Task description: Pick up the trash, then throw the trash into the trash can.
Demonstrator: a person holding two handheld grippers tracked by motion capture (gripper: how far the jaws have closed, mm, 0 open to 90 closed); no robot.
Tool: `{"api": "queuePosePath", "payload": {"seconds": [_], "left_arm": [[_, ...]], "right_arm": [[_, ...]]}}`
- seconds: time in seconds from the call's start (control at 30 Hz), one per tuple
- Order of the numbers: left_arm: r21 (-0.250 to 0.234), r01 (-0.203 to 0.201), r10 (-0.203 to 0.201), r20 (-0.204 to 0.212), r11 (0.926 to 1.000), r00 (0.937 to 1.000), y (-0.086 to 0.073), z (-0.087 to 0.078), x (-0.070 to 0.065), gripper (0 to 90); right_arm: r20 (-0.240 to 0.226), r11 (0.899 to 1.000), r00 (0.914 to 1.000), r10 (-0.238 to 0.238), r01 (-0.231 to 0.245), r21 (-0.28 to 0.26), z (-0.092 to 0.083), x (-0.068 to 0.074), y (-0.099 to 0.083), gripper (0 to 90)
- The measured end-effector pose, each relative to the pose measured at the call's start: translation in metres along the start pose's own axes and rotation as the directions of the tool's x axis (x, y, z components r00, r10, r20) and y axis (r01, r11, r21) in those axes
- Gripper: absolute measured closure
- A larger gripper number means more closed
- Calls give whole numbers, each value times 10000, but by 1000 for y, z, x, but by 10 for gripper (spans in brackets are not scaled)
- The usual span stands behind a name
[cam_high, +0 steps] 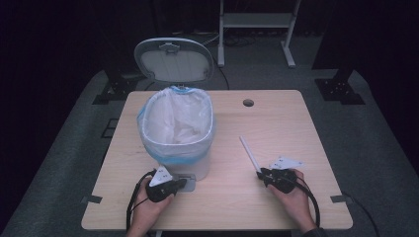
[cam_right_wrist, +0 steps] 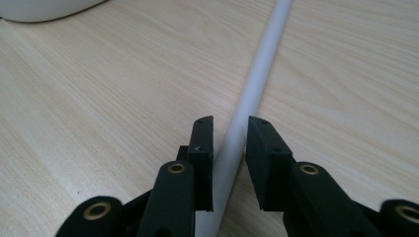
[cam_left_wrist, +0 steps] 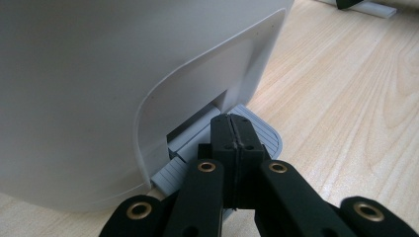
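1. While the left gripper [cam_high: 180, 185] sits with jaws pressed together, nothing between them, resting on the grey pedal [cam_left_wrist: 257, 129] at the foot of the white bin [cam_high: 176, 133], the lid [cam_high: 174, 60] stands open behind the bin.
2. Right gripper [cam_high: 262, 174] is at the near end of a white stick [cam_high: 250, 154]; in the right gripper view the stick [cam_right_wrist: 254, 86] runs straight out between the two jaws, along the gripper's own line.
3. Right jaws: narrowed around the stick, left pad looks touching it, a thin gap shows at the right pad, so not a firm pinch yet as far as I can tell.
4. Stick lies flat on the bench [cam_high: 276, 118], right of the bin and apart from it; its long axis goes from the right hand up and left, far tip pointing roughly toward the bin side.
5. Key relation: bin opening is left of and above the stick, so the right hand is the nearer one; the held end is the near end, the free end leads.
6. Judgement: next move needs a full squeeze, then lift and swing left over the bag-lined rim [cam_high: 148, 111]; the long free end could knock the rim if kept low.
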State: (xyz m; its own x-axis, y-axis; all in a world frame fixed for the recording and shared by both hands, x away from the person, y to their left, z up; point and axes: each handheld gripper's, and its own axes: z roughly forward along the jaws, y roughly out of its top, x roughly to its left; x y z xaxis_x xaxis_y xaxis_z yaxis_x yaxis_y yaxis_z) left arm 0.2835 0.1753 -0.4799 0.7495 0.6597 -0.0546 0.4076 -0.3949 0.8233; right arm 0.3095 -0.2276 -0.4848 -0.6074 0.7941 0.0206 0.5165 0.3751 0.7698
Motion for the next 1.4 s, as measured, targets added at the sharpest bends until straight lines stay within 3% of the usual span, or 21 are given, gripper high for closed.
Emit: {"api": "queuePosePath", "payload": {"seconds": [0.4,1.4], "left_arm": [[17,110,-110,85,9999,9999,0,0,2,899],[13,139,-139,111,9999,9998,0,0,2,898]], "right_arm": [[115,9997,9997,236,-236,-8,-6,-5,-5,778],[296,9993,9989,357,-358,45,-11,-9,-4,795]]}}
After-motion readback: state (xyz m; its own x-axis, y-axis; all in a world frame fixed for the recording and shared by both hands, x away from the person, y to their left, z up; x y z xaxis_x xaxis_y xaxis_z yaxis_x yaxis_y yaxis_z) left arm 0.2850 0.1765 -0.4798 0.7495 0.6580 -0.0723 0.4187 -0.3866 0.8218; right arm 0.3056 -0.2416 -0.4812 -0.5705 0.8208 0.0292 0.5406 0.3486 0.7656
